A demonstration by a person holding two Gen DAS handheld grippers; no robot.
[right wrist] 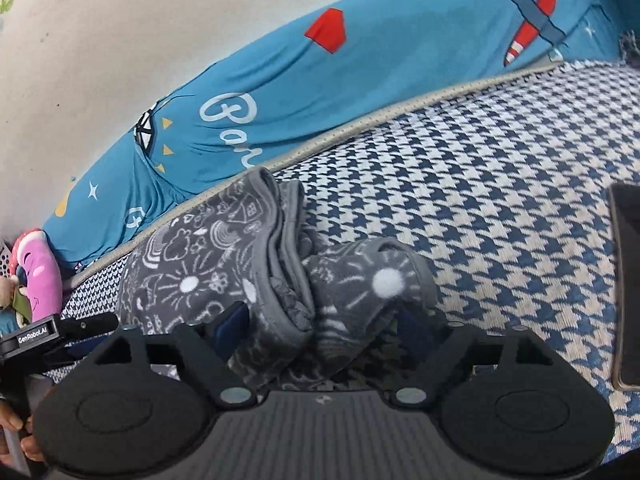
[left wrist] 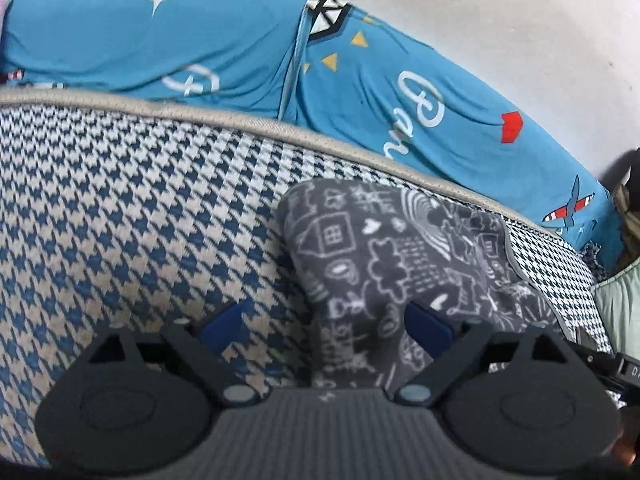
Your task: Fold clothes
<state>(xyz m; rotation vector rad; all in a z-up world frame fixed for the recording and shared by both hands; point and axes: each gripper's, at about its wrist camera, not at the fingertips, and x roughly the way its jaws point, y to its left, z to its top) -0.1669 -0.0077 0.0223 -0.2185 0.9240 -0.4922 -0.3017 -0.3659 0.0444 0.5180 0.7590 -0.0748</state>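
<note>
1. On the houndstooth mat (left wrist: 120, 208), near its far edge and beside the blue sheet (left wrist: 224, 36), lies the grey garment (left wrist: 400, 256), folded into a thick bundle. Judged stage: late in the fold, with a final tuck or flattening remaining.
2. Left gripper (left wrist: 328, 330): jaws wide apart. The left pad (left wrist: 222, 326) sits over bare mat; the right pad (left wrist: 428, 326) lies against the garment. The garment's near left edge sits between the jaws, unclamped.
3. Right gripper (right wrist: 320, 330): jaws wide apart, straddling the garment (right wrist: 224, 264) where its layered hems bunch up. A rolled end (right wrist: 380, 276) rises at the right. Nothing is gripped; contact at the pads cannot be confirmed.
4. Next move, as judged: close on both near edges together, keeping the layers aligned; the loose roll risks springing open.
5. A dark flat object (right wrist: 628, 280) lies on the mat (right wrist: 480, 184) at far right, well apart.
</note>
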